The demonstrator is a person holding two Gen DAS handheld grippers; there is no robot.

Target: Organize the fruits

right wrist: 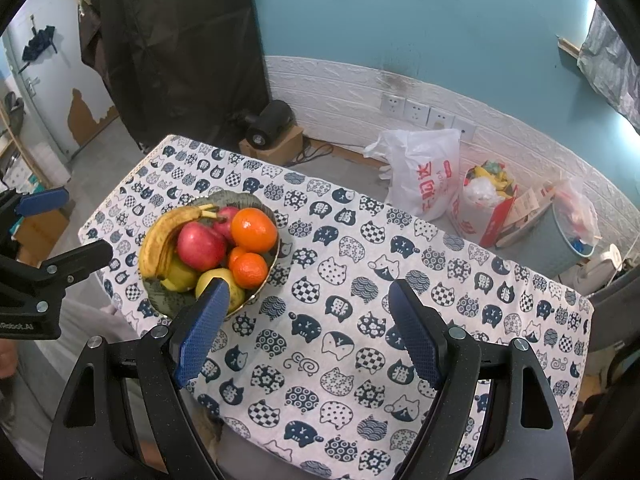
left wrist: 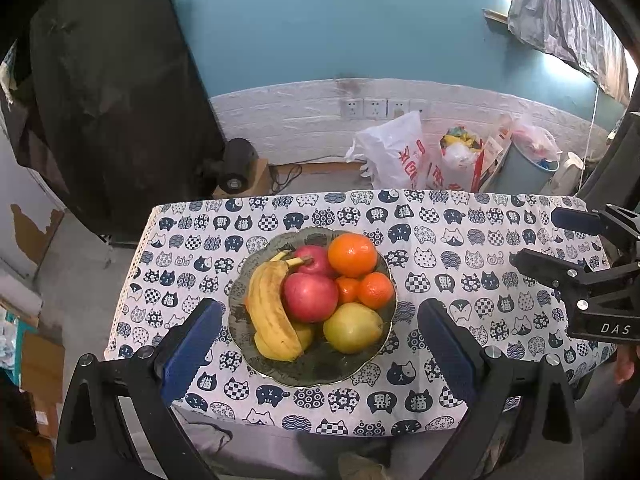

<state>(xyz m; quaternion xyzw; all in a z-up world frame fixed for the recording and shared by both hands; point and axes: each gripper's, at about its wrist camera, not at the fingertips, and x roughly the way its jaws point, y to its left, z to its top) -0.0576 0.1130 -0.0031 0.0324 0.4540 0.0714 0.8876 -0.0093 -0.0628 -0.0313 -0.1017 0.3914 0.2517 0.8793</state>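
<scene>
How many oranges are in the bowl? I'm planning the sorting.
3: a large orange at the bowl's far side, a mid-sized one nearer, a small one wedged beside it. More may hide underneath.

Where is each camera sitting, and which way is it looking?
Left wrist view: sits on the left gripper, looks down at the fruit bowl straight ahead between its open jaws; the right gripper shows at the right edge.
Right wrist view: sits on the right gripper, looks down at bare cat-print tablecloth; the bowl sits to the left, and the left gripper shows at the left edge.
Both share the bowl, tablecloth, white bag and blue wall.
</scene>
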